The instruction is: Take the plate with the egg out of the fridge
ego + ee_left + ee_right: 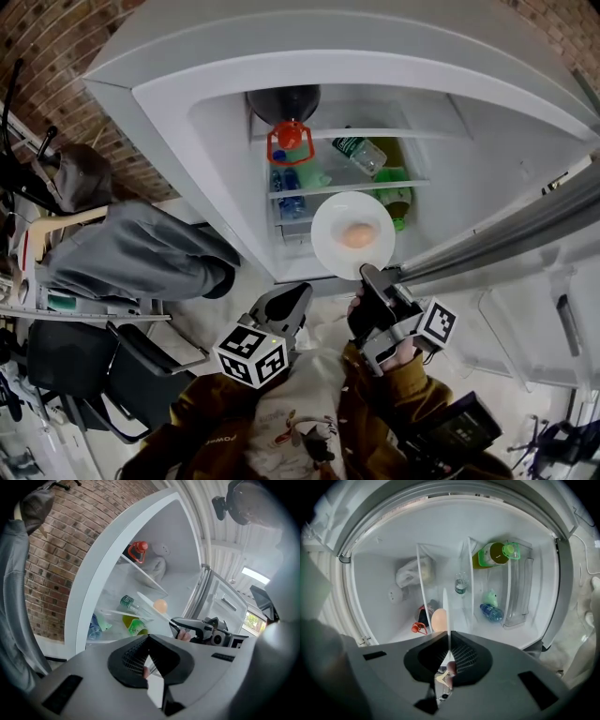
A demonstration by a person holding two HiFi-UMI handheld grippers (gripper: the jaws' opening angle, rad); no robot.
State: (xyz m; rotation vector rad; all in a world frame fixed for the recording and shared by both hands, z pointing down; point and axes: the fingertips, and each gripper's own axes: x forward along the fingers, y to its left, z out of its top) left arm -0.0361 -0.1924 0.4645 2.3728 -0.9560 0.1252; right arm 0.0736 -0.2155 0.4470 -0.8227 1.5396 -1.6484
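Note:
A white plate (328, 248) with a brown egg (356, 234) on it hangs level in front of the open fridge (169, 103), outside its shelves. My right gripper (373, 277) is shut on the plate's near rim. The right gripper view shows the plate (445, 604) edge-on between the jaws, with the egg (438, 619) to its left. My left gripper (289, 305) hovers lower left of the plate, shut and holding nothing. Its own view shows the plate (149, 604), the egg (160, 605) and the right gripper (176, 623) ahead of it.
Inside the fridge are a dark jug with a red cap (286, 117), a clear bottle (361, 155), a blue bottle (286, 192) and a green bottle (398, 202) on glass shelves. The open fridge door (506, 239) stretches right. A grey jacket (131, 248) lies over a chair at left.

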